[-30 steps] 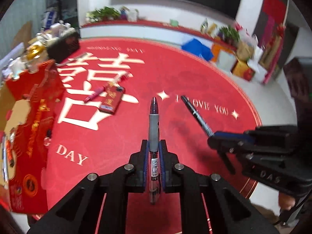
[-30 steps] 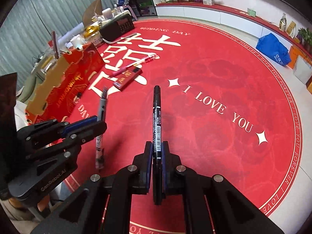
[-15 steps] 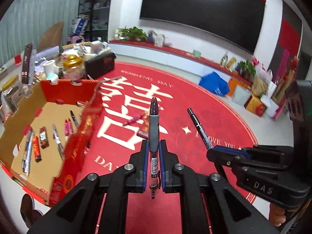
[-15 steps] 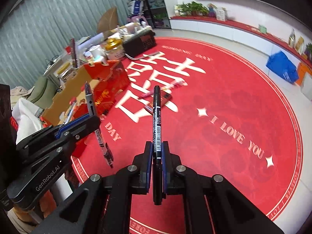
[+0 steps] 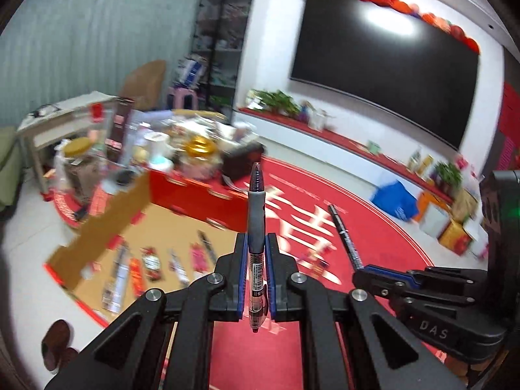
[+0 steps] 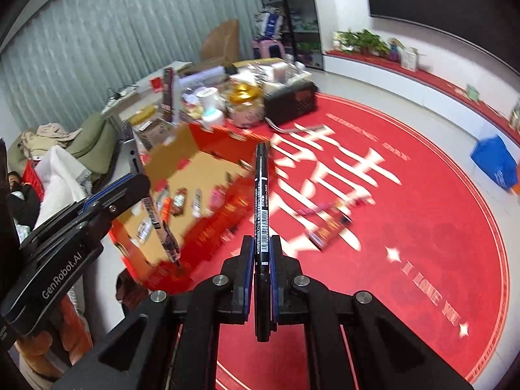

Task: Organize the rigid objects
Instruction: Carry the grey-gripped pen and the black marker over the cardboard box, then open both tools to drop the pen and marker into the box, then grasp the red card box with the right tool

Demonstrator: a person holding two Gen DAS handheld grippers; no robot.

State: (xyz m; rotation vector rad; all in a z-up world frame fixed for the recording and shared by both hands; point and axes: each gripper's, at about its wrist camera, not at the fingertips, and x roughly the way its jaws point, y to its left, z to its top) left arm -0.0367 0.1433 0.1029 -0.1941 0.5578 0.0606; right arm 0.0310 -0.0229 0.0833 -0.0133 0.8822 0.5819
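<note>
My left gripper is shut on a grey gel pen that points forward, held in the air. My right gripper is shut on a black marker, also held up. Each gripper shows in the other's view: the right one with its marker, the left one with its pen. An open red cardboard box lies ahead to the left with several pens and small packs inside; it also shows in the right wrist view.
A round red carpet covers the floor. A pink pen and a red flat pack lie on it. A cluttered low table stands behind the box. A blue bag sits at the right.
Both grippers have swung up and to the left with their pens. The open box is now nearer the middle of both views.
</note>
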